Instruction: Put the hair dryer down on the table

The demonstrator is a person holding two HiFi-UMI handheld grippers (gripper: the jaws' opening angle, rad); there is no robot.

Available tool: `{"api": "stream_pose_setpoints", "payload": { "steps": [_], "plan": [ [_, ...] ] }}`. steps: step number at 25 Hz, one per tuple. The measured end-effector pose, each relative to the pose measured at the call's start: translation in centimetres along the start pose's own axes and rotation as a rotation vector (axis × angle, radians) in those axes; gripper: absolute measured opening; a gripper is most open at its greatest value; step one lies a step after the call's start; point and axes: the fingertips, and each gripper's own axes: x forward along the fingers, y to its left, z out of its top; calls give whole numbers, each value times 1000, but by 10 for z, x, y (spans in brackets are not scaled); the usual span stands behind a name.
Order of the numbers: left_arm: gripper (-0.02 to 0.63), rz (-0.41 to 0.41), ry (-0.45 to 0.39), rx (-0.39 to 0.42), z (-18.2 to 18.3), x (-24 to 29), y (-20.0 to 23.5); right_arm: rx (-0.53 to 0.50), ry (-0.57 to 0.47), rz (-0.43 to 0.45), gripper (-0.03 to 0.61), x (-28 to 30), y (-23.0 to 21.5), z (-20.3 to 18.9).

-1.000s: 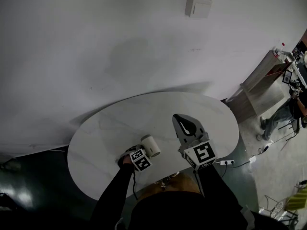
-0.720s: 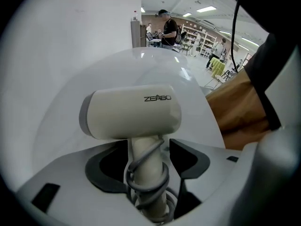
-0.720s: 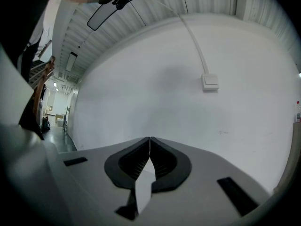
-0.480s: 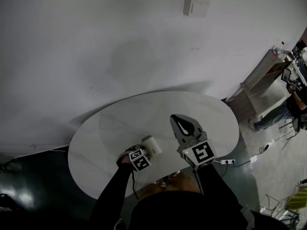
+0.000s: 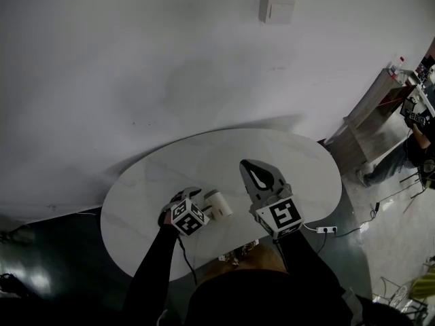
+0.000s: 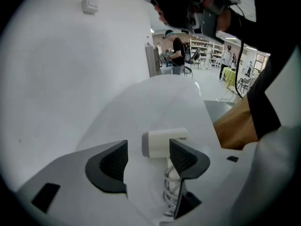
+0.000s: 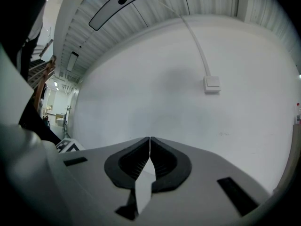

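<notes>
Two grippers are over the round white table [image 5: 285, 155] [image 6: 160, 98], and the hair dryer [image 5: 219, 204] [image 6: 164, 142] lies on its side on the tabletop, near the edge closest to me. I take the hair dryer as my reference.

My left gripper [image 5: 178, 199] [image 6: 148, 157] hangs just to the dryer's left in the head view, tilted steeply down. Its jaws have just been opening and now stand spread wide. In the left gripper view I see the dryer's white barrel through the gap, partly behind one jaw, but neither pad touches it: it rests on the table beneath them, free of the grip.

My right gripper [image 5: 246, 165] [image 7: 150, 140] is on the dryer's other side, apart from it and held level. Its jaws are pressed together with nothing between them.

The left gripper view shows what the head view does not: a white cord [image 6: 170, 192] bunched in loops by the dryer's handle, and a room far beyond the dryer with shelves and people standing. The head view alone shows a power strip [image 5: 322, 229] on the floor, past the table edge on the dryer's right. The right gripper view misses the dryer altogether and looks at the white wall with a small wall box [image 7: 212, 84] [image 5: 276, 7], which sits far beyond the dryer in the head view.
</notes>
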Motion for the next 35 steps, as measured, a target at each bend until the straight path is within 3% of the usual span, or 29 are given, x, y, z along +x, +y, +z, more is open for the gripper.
{"api": "stream_pose_setpoints", "payload": {
  "steps": [5,10,17,22,25,28,33,35],
  "plan": [
    [293,256,-231,12,61,-64,44,3,-13,-63,28,-3,-8,8],
    [293,475,-502,-49,109,-143,76,3,-30,-66,28,-3,-8,16],
    [293,659,-768,-159,134,-216,90,11,-67,-86,28,-7,-13,19],
    [291,701,-867,-309,127,-233,87,19,-89,-89,28,-4,-13,27],
    [282,721,-885,-340,125,-236,85,19,-89,-85,28,-3,-13,29],
    [187,782,-872,-329,123,-244,84,22,-104,-80,28,-2,-13,31],
    [121,794,-841,-317,116,-242,86,11,-102,-81,28,0,-13,28],
    [45,823,-844,-329,113,-246,88,27,-88,-79,28,1,-11,28]
  ]
}}
